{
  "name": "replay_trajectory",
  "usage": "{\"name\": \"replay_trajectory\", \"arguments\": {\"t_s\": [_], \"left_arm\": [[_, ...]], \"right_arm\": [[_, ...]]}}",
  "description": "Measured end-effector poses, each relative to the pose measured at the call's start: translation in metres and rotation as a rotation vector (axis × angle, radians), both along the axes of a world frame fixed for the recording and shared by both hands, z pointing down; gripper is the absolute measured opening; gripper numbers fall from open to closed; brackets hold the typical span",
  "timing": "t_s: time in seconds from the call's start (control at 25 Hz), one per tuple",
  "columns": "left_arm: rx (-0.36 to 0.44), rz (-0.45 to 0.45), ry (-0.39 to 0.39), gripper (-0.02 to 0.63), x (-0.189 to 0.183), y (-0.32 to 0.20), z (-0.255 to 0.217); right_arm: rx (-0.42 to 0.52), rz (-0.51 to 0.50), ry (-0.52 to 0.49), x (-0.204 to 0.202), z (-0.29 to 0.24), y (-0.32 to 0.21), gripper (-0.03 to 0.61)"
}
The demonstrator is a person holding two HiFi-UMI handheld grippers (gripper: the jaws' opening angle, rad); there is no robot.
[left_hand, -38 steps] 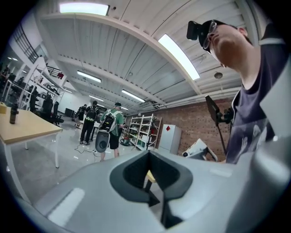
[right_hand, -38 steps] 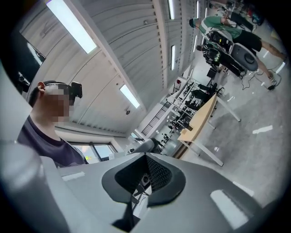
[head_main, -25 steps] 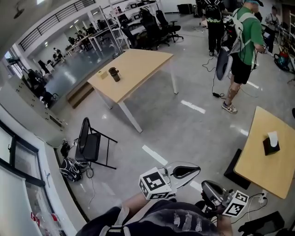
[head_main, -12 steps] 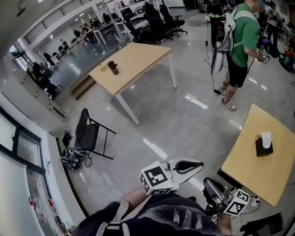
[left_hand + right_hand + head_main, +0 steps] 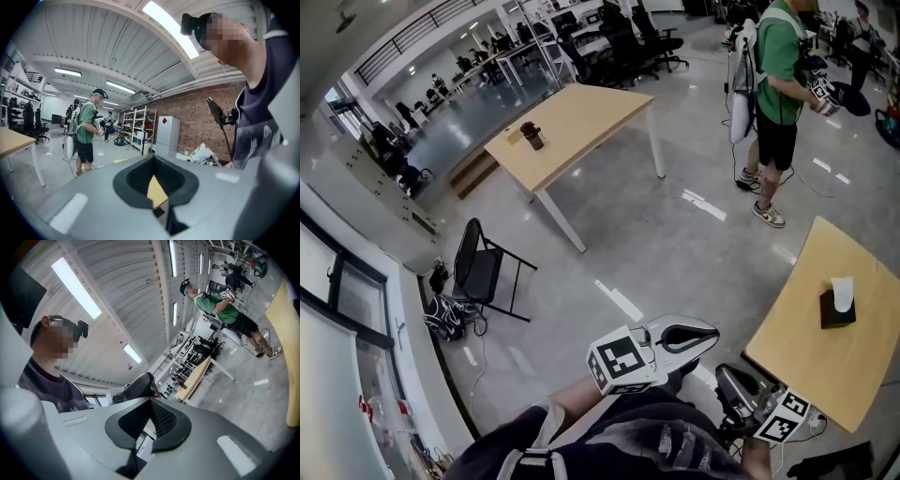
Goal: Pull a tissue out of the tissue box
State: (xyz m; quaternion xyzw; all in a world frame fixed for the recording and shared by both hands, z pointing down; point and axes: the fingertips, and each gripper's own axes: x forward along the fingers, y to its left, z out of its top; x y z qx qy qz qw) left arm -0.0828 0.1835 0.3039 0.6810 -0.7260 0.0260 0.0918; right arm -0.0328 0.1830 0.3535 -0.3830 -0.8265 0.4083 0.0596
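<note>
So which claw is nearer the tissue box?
Right, just barely. The right claw is by the table edge, below-left of the tissue box; the left claw is farther left, over floor.

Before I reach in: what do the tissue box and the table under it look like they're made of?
Tissue box: dark, matte, rigid-looking; cardboard or plastic, too small to tell. Table: pale wood-look top, smooth and evenly tan, likely laminate or veneer.

A: How is the light looking?
B: Ceiling strips [image 5: 169, 27] are lighting the hall brightly and evenly; the glossy floor [image 5: 675, 253] is throwing back white streaks.
A: And the sharpness?
B: The fisheye is bending every edge, corners are going dark, and shadows are falling only faintly.
</note>
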Motion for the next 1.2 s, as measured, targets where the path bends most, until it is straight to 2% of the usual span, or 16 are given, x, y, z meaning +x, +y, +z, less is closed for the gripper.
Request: {"name": "replay_trajectory", "arguments": {"t_s": [0.16, 0.32, 0.64, 0.8, 1.0, 1.2], "left_arm": [[0.012, 0.031, 0.015, 0.003, -0.019, -0.019, 0.002], [0.026, 0.064, 0.036, 0.003, -0.047, -0.022, 0.005], [0.095, 0.101, 0.093, 0.006, -0.133, -0.040, -0.004], [0.086, 0.145, 0.102, 0.006, -0.155, -0.055, 0.004], [0.121, 0.231, 0.126, 0.006, -0.185, -0.083, 0.012], [0.129, 0.309, 0.202, 0.006, -0.192, -0.106, 0.024]], "right_arm": [[-0.011, 0.061, 0.044, -0.009, 0.007, -0.024, -0.003], [-0.002, 0.088, 0.074, -0.037, 0.014, -0.025, -0.003], [0.084, 0.155, 0.011, -0.125, -0.010, -0.048, -0.003], [0.128, 0.211, 0.032, -0.139, -0.017, -0.063, -0.003], [0.196, 0.278, 0.073, -0.165, -0.010, -0.077, -0.003], [0.249, 0.350, 0.147, -0.166, 0.001, -0.090, -0.003]]}}
